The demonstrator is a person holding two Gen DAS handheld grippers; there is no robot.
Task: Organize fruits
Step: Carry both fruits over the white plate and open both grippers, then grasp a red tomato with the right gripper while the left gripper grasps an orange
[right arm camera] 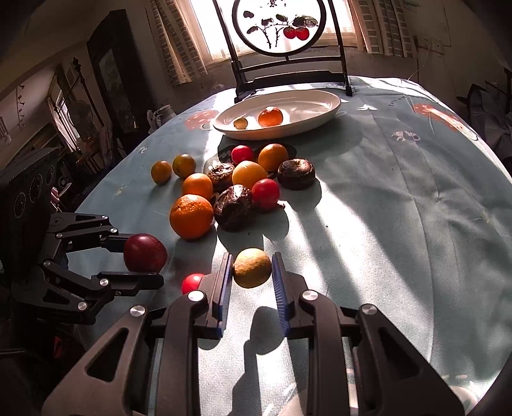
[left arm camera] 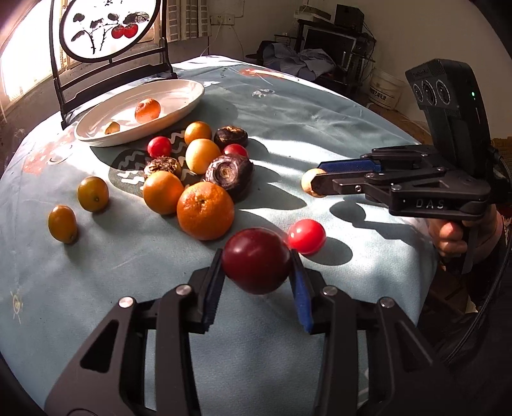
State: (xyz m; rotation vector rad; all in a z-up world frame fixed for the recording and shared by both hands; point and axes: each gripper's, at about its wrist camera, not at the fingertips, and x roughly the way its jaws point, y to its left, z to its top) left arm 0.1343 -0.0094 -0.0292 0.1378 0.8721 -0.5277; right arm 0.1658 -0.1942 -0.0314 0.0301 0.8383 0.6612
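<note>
— Gripping anything yet, those two tools?

— Both are. The left gripper [left arm camera: 257, 267] pinches a dark red round plum-like fruit [left arm camera: 256, 260] between its blue pads, and the fruit looks lifted clear of the pale blue patterned tablecloth [left arm camera: 320, 128] near the table's front edge. The right gripper [right arm camera: 251, 272] is pressed onto a small tan, rough-skinned round fruit [right arm camera: 252, 267].

— So how far along would you say it is?

— Early, I judge. A bright red cherry tomato [left arm camera: 306, 236] lies just beside the left fingers, and a cluster of oranges, red tomatoes and dark brown water chestnuts [left arm camera: 201, 172] sits mid-table. Two small orange kumquats [left arm camera: 78, 208] lie apart toward the left edge.

— And the dish?

— The white oval ceramic plate [left arm camera: 179, 86] stands near the far edge, before a black-framed painted round screen [left arm camera: 108, 28]. It holds only a small orange mandarin [left arm camera: 147, 110] and one small tan fruit [left arm camera: 112, 127], near each other but apart.

— Most still to go, then.

— Yes, nearly everything remains outside it.
</note>
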